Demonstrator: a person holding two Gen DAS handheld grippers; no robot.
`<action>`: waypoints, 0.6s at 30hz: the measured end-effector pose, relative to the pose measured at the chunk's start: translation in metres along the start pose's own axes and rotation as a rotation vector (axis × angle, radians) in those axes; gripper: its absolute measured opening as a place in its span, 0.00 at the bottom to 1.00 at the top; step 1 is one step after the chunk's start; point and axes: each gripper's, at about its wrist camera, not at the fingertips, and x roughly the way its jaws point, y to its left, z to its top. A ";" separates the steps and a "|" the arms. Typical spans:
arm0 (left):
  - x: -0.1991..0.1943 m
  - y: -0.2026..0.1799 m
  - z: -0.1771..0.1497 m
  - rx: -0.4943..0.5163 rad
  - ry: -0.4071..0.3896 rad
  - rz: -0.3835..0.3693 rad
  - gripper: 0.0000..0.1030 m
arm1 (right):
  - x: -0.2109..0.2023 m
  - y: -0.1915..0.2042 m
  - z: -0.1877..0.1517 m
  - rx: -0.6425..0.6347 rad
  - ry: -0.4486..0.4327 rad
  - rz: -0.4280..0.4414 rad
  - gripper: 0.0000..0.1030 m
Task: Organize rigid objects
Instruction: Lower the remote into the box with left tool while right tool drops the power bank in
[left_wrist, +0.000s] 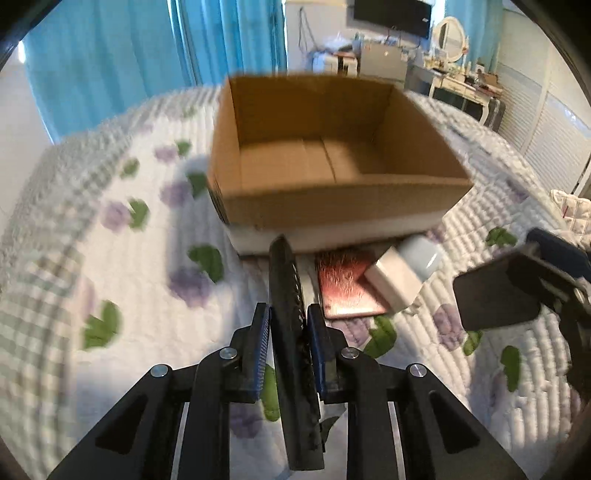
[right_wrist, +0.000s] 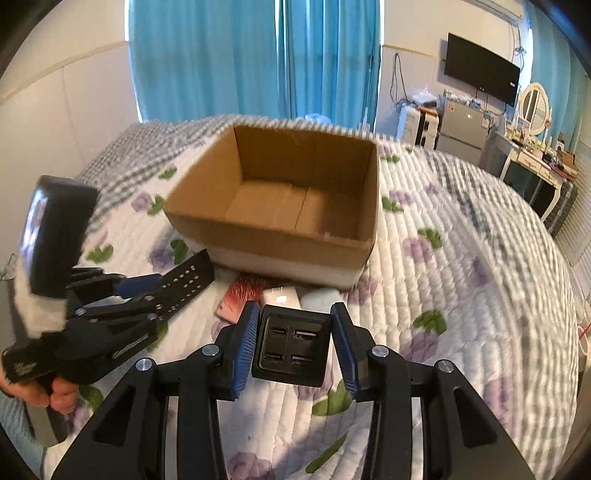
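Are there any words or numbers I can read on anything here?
None can be read.
Left claw handle: white lettering, too blurred.
Black remote in that claw: only rows of dots.
Black adapter in the right claw: ports, no text.
Cardboard box: plain.

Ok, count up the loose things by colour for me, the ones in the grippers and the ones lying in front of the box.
Black: 2, remote control in the left gripper, charger block between the right gripper fingers
White: 1, white box
Pale blue: 1, cup
Red: 1, booklet
Total: 5
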 end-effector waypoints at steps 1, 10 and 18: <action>-0.007 0.000 0.003 0.006 -0.017 0.000 0.19 | -0.005 -0.001 0.006 -0.005 -0.012 0.004 0.38; -0.075 -0.001 0.076 0.065 -0.223 -0.030 0.18 | -0.040 -0.012 0.092 -0.074 -0.175 -0.024 0.38; -0.050 -0.008 0.143 0.089 -0.257 0.023 0.18 | -0.010 -0.017 0.144 -0.098 -0.211 -0.020 0.38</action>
